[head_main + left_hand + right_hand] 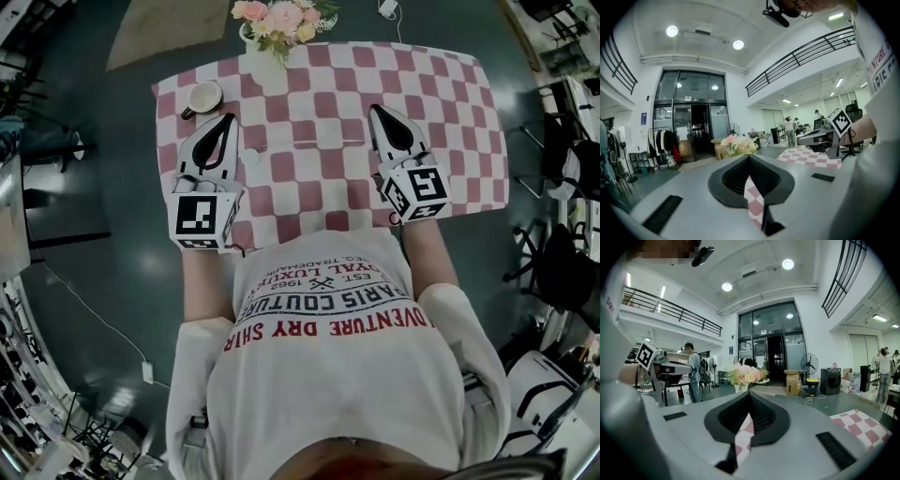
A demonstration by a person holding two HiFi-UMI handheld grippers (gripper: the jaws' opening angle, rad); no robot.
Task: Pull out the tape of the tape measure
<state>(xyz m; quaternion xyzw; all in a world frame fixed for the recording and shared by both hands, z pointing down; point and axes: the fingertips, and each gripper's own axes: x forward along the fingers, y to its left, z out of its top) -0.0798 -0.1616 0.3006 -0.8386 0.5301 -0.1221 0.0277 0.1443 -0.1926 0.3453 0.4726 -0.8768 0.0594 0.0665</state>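
Note:
In the head view a small white round thing [250,157], which may be the tape measure, lies on the red-and-white checked tablecloth [450,103] just right of my left gripper [228,117]. A thin pale strip [328,142] lies flat on the cloth between the two grippers. My right gripper [375,108] is held over the right half of the table. Both are lifted off the cloth and point almost level across the room. In the left gripper view the jaws of the left gripper [749,157] meet at the tip with nothing between them; the right gripper [749,394] looks the same.
A mug [203,97] stands at the table's far left corner and a vase of pink flowers [281,21] at its far edge. The person's white printed shirt [328,319] fills the near side. Chairs and desks stand around the table; people stand far off.

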